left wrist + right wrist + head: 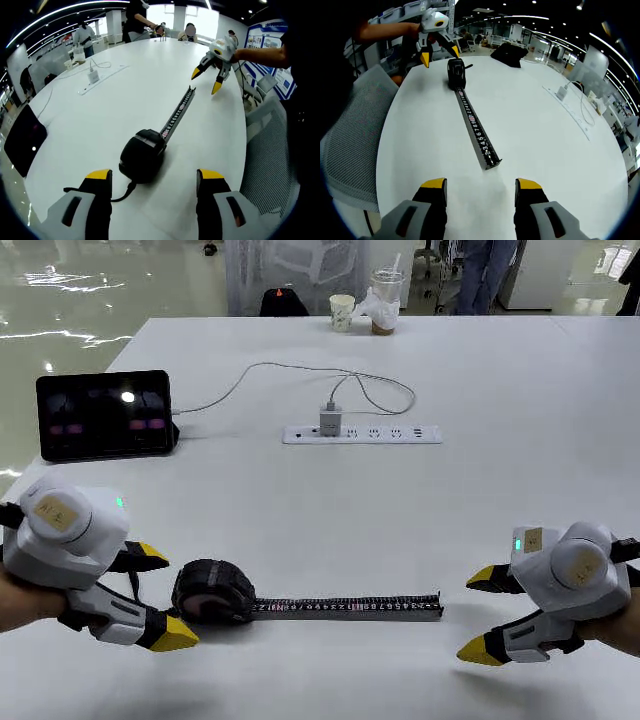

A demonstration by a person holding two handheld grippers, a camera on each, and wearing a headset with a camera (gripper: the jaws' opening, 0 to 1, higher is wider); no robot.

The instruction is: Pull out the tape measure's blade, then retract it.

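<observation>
The left gripper (165, 595) is closest to the head camera, low in the picture, and the hand that holds it is cut off by the frame edge. The hand behind the right gripper (474, 614) is cut off in the same way. In the head view the marks on the blade (350, 606) are too small to read. In the right gripper view a row of digits can be seen on it, but the finer marks are blurred.

Both grippers are held low over the white table (400, 510) and point toward each other. Each one has its 2 yellow-tipped jaws spread apart, with nothing between the pads.

The tape measure (212, 590) lies flat on the table, just ahead of the left gripper's jaws and between their lines. I see no contact with either jaw. Its case is black and rounded, and a thin black strap (120, 195) runs from it back toward the left gripper. The blade is pulled out and lies straight on the table, pointing at the right gripper. Its end stops ahead of the right gripper's jaws, with bare table between them.

Beyond both grippers, well apart from them, stand a dark tablet (103, 415) and a white power strip (360, 433).
</observation>
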